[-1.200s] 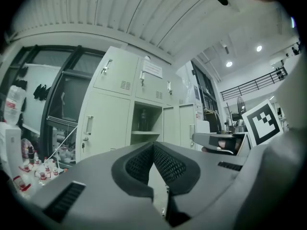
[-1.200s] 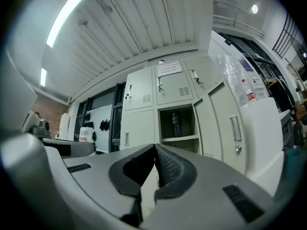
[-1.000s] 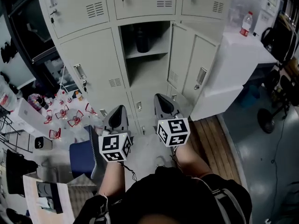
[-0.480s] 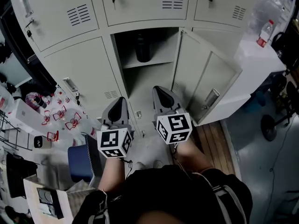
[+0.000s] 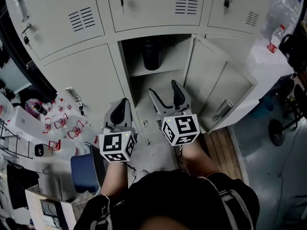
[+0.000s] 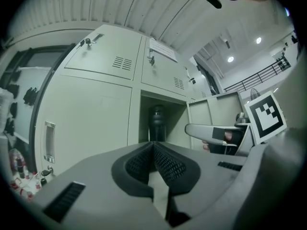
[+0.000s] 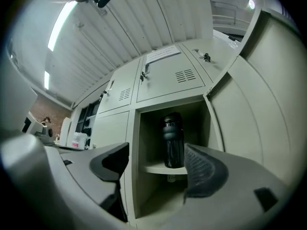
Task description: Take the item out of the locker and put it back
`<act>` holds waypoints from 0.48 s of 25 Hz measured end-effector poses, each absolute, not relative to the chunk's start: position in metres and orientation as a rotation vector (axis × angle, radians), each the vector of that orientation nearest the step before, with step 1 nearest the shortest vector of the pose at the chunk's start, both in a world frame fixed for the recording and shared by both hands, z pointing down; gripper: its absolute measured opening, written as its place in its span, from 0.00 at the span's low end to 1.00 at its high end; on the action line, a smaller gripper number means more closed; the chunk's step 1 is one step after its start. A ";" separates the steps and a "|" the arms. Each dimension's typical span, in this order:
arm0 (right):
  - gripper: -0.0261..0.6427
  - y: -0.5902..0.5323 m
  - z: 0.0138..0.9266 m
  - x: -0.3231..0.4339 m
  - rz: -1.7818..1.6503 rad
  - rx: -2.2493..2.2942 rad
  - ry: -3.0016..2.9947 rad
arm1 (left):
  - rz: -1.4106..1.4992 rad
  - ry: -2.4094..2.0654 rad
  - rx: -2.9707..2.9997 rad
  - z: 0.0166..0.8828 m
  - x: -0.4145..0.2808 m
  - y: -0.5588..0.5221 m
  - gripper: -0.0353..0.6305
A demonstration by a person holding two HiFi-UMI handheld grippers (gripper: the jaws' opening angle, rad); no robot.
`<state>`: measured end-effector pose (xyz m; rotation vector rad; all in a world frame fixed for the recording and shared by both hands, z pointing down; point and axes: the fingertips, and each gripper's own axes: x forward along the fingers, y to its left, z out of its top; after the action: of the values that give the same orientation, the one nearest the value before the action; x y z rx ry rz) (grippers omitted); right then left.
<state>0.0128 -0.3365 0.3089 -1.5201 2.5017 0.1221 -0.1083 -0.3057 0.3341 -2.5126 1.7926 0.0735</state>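
Right gripper view: right gripper [image 7: 156,157] jaws opening, wide gap, nothing between the pads. Straight ahead beyond the gap stands a glossy black cylindrical bottle [image 7: 173,140] with a broad dark cap. It is upright on the pale grey shelf [image 7: 152,168] of the open grey metal locker [image 7: 165,78]. The locker's door [image 7: 240,123] is swung out to the gripper's right. Left gripper [image 6: 154,150], beside the right one, has its ribbed pads pressed together, empty; the bottle is ahead of it too.

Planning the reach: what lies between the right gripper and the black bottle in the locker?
Nothing; the right gripper view shows bare air from the right gripper, jaws opening and empty, to the black bottle.
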 end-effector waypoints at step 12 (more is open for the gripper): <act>0.68 -0.434 0.293 -0.002 0.062 -1.648 2.522 | 0.074 1.822 -2.482 0.334 -0.134 -0.318 0.07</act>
<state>-0.0024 -0.4338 0.2927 -1.6476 2.5220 0.0621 -0.1341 -0.3179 0.3335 -2.4819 1.8225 0.0736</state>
